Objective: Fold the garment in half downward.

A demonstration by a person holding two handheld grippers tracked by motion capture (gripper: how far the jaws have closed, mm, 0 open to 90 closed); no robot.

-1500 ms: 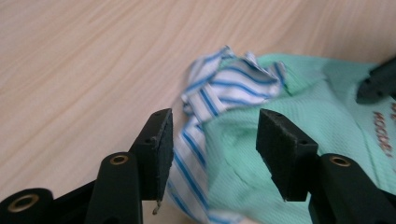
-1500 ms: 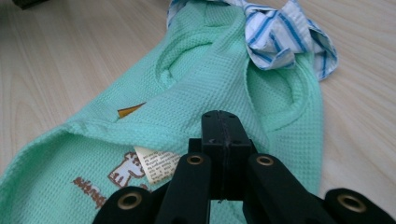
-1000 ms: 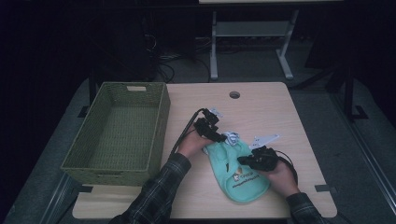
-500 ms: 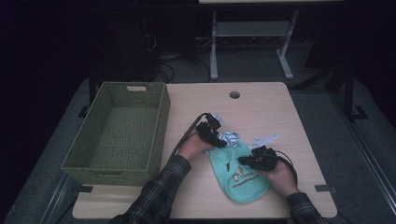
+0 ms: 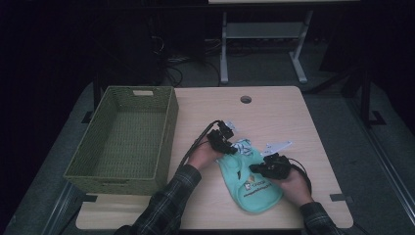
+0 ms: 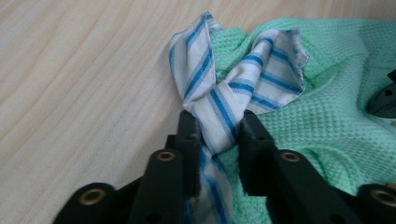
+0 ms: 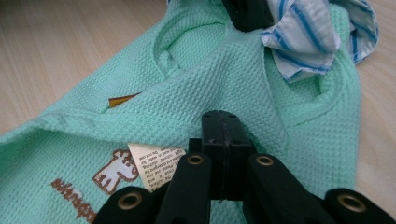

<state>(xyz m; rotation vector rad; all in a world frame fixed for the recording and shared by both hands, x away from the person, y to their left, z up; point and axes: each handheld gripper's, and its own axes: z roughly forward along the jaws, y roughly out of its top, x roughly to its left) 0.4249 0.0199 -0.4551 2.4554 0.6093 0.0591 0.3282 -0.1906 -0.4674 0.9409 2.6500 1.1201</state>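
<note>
A mint-green waffle bib with a brown animal print lies on the wooden table. A blue-and-white striped cloth sits bunched at its top edge. My left gripper has just been closing, and in the left gripper view its pads squeeze the striped cloth beside the green bib. My right gripper rests on the bib's right side. In the right gripper view that gripper is shut, tips down on the green bib, with the striped cloth beyond.
An empty green woven basket stands on the left part of the table. A round cable hole is near the far edge. A white care label pokes out of the bib. Bare wood lies beyond the bib and to its right.
The left gripper has edged toward the bib's top and its jaws have come together on the striped cloth. The right gripper and the bib stay where they were.
</note>
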